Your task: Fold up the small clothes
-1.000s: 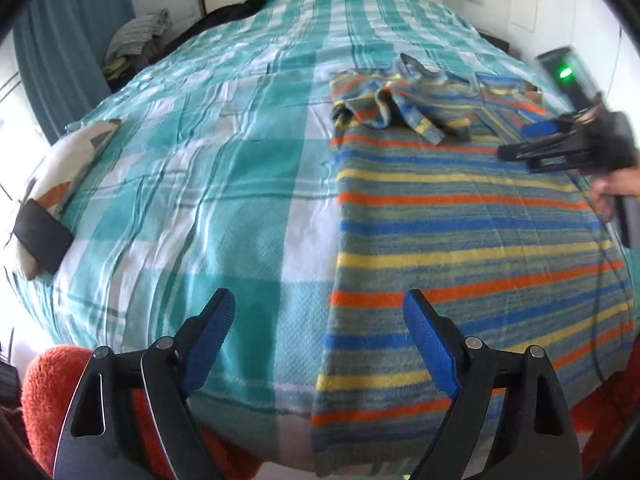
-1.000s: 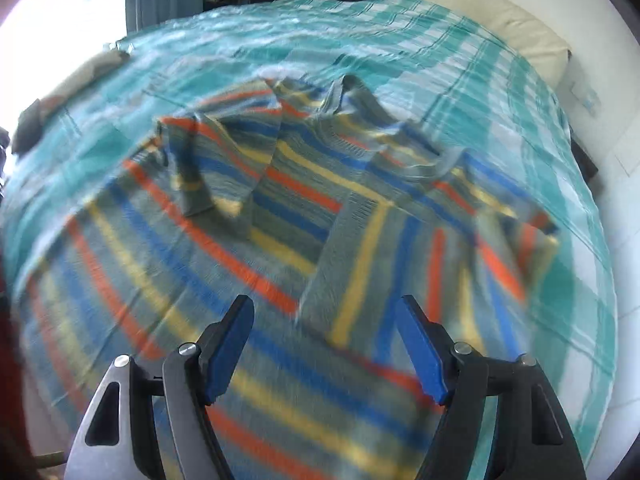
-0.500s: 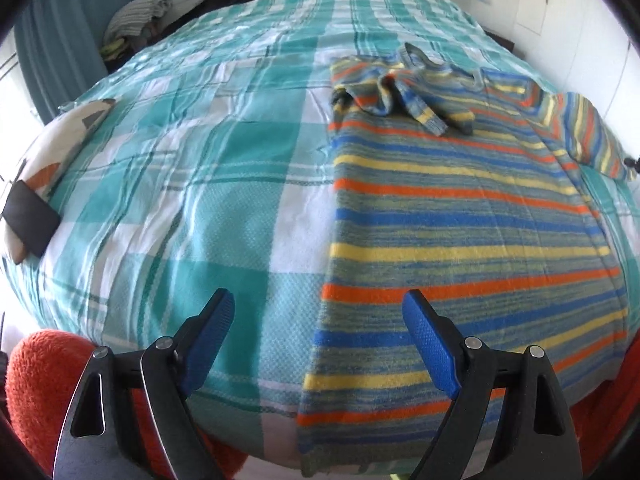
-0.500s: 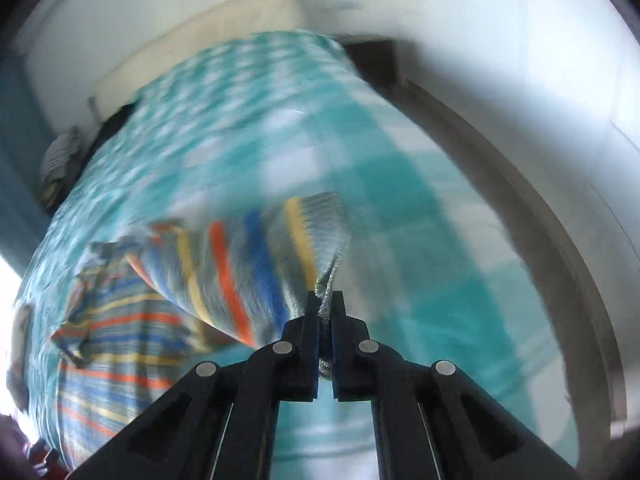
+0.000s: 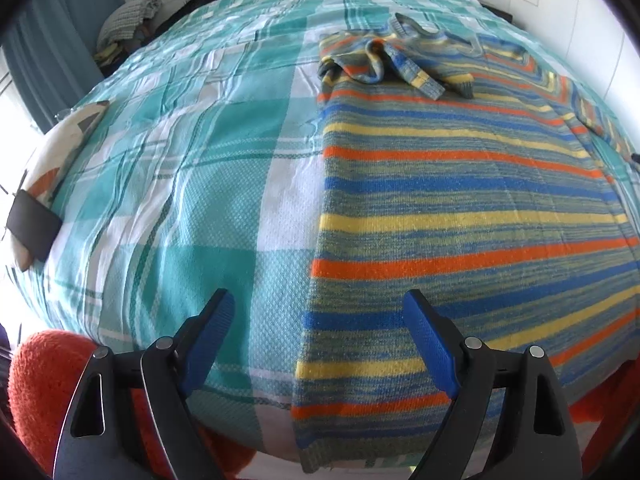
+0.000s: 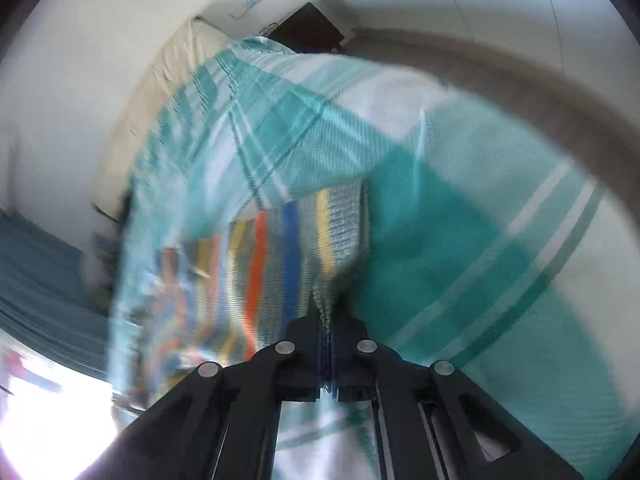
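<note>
Bright daylight, fisheye-warped edges, right wrist view motion-blurred

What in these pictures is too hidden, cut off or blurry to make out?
- Right wrist view: motion blur smears the striped sweater. The right claw is shut on its cloth, but which part it pinches is unclear.
- Left wrist view: the sweater's right sleeve runs off the picture's edge.
- Left wrist view: the pile of things beyond the bed is too small to identify.
- Left wrist view: the open left claw covers part of the bed's near edge.
</note>
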Demonstrator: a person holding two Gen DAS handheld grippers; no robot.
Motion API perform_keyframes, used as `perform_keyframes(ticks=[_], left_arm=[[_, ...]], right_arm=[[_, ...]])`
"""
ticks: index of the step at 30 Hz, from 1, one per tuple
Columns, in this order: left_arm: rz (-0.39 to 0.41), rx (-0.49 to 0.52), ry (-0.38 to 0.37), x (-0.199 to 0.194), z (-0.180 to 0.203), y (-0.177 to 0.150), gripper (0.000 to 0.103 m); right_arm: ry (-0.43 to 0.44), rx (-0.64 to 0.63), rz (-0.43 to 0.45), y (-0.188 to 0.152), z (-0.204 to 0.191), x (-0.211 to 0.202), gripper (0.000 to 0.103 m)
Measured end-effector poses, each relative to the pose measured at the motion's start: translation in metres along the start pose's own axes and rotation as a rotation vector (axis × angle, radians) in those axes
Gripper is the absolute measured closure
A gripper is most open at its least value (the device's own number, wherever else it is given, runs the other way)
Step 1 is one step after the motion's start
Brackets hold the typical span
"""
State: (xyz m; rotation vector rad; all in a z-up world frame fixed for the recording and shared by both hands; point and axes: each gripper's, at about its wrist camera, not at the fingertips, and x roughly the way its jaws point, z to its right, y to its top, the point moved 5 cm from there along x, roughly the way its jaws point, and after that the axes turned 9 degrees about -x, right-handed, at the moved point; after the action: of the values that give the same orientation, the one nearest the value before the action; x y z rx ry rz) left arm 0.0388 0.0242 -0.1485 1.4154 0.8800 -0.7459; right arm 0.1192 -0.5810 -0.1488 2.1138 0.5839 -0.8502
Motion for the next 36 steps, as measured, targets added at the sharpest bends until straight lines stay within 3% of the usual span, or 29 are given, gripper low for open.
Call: perform_keyframes(ticks=[2, 3, 10, 12, 13, 14, 16, 18, 22, 24, 25, 28, 31, 33, 34, 36], left_arm=[[-0.003, -0.002, 0.005, 0.001, -0.001, -0.001, 0.016], [-0.006, -0.001, 0.008, 0.002, -0.001, -0.001, 0.016], [-0.021, 0.020, 0.038, -0.001, -0.003, 0.001, 0.016], [0.011, 0.025, 0.027, -0.019, -0.004, 0.007, 0.016], [0.036, 0.029, 0.013, -0.030, -0.002, 0.013, 0.016], [0.061, 0.034, -0.005, -0.041, 0.000, 0.019, 0.016], [0.111, 0.051, -0.055, -0.061, 0.008, 0.041, 0.015], [0.158, 0.076, -0.110, -0.075, 0.023, 0.069, 0.009], [0.211, 0.220, -0.197, -0.072, 0.076, 0.129, 0.006], [0.164, 0.345, -0.232, -0.050, 0.111, 0.144, 0.006], [0.122, 0.408, -0.233, -0.034, 0.128, 0.147, 0.006], [0.089, 0.526, -0.139, 0.015, 0.163, 0.149, 0.007], [0.003, 0.467, -0.089, 0.061, 0.175, 0.159, 0.009], [-0.028, 0.378, -0.063, 0.081, 0.170, 0.169, 0.010], [-0.037, 0.311, -0.044, 0.091, 0.164, 0.176, 0.016], [-0.053, 0.189, -0.055, 0.095, 0.146, 0.184, 0.070]], right_arm=[[-0.173, -0.140, 0.017, 0.007, 0.002, -0.011, 0.101], [-0.213, -0.159, 0.005, 0.006, 0.009, -0.010, 0.102], [-0.258, -0.180, 0.019, 0.001, 0.013, -0.007, 0.101], [-0.207, -0.159, 0.024, 0.001, 0.015, -0.012, 0.087], [-0.199, -0.153, 0.029, 0.000, 0.016, -0.019, 0.073], [-0.210, -0.164, 0.042, -0.001, 0.016, -0.028, 0.051], [-0.285, -0.191, 0.087, -0.004, 0.015, -0.051, 0.027], [-0.343, -0.167, 0.153, -0.006, 0.017, -0.080, 0.027], [-0.197, -0.080, 0.244, -0.010, -0.001, -0.129, 0.027], [-0.128, -0.107, 0.281, -0.019, -0.022, -0.143, 0.025], [-0.107, -0.117, 0.293, -0.024, -0.031, -0.144, 0.022], [-0.055, -0.142, 0.312, -0.059, -0.053, -0.139, 0.021], [-0.027, -0.173, 0.214, -0.079, -0.068, -0.119, 0.021], [-0.016, -0.240, 0.230, -0.077, -0.080, -0.120, 0.021], [-0.037, -0.277, 0.238, -0.077, -0.085, -0.121, 0.021], [-0.043, -0.307, 0.227, -0.078, -0.089, -0.116, 0.021]])
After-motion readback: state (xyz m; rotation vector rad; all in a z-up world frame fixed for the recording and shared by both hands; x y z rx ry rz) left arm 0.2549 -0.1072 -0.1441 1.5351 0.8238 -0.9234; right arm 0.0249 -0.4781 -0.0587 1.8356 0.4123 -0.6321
